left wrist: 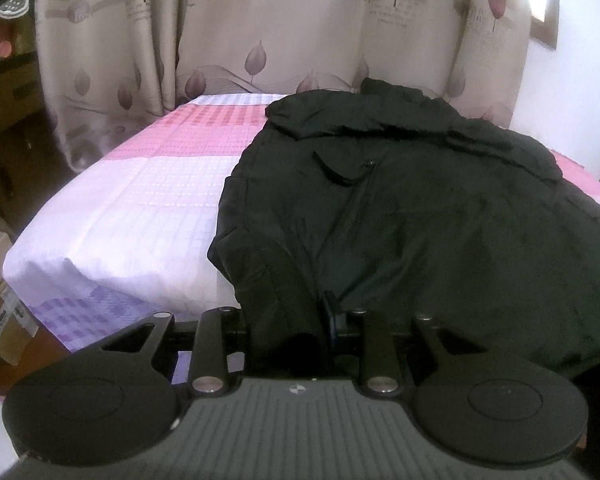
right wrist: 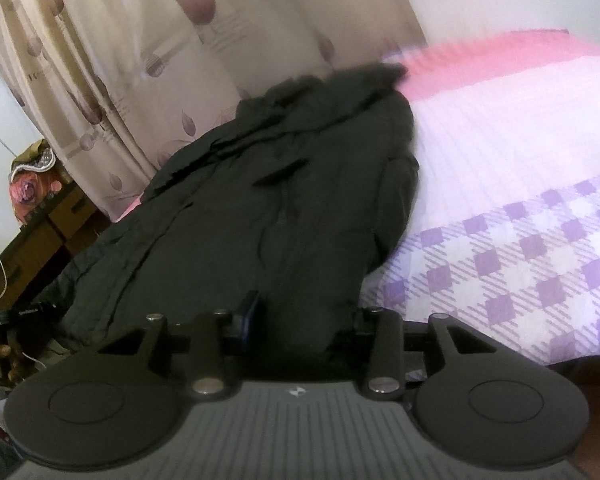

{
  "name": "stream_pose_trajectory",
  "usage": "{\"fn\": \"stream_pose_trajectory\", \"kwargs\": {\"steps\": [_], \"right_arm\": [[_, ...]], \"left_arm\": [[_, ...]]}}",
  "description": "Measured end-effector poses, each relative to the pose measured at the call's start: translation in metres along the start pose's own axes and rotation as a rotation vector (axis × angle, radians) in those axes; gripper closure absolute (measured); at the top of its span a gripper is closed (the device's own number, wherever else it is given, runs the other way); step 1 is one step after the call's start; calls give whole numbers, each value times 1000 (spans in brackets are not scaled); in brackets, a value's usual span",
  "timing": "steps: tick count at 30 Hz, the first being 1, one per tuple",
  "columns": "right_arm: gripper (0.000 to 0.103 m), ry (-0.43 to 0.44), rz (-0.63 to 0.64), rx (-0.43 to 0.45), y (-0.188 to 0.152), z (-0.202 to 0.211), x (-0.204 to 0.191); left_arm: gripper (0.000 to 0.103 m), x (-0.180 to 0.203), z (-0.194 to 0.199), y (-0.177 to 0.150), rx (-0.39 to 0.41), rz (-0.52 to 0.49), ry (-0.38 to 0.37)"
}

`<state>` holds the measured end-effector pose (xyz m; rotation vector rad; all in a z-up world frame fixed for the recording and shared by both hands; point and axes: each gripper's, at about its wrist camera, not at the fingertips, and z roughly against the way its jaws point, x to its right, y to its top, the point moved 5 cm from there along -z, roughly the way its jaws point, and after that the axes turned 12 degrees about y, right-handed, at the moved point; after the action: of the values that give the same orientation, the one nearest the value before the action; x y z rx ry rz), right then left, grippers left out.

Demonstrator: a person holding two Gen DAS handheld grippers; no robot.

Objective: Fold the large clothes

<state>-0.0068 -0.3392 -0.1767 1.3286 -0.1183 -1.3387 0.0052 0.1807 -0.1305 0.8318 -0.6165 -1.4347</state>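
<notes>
A large dark puffy jacket lies spread on the bed, collar toward the curtain. In the left wrist view its near hem is bunched between the fingers of my left gripper, which is shut on the fabric. A blue pad shows at the right side of the fold. In the right wrist view the same jacket runs away from me. My right gripper has the hem filling the gap between its jaws and is shut on it, with a blue pad at the left.
The bed sheet is pink, white and purple check, bare beside the jacket. A beige leaf-print curtain hangs behind the bed. Cardboard boxes stand on the floor at the left. Wooden drawers with clutter stand beyond the bed's edge.
</notes>
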Motion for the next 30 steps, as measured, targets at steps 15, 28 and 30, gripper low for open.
{"fn": "stream_pose_trajectory", "kwargs": {"steps": [15, 28, 30], "right_arm": [[67, -2, 28, 0, 1, 1, -4], [58, 11, 13, -44, 2, -4, -2], [60, 5, 37, -52, 1, -5, -5]], "left_arm": [[61, 5, -7, -3, -9, -27, 31], [39, -7, -21, -9, -39, 54, -11], [55, -13, -25, -11, -68, 131, -90]]}}
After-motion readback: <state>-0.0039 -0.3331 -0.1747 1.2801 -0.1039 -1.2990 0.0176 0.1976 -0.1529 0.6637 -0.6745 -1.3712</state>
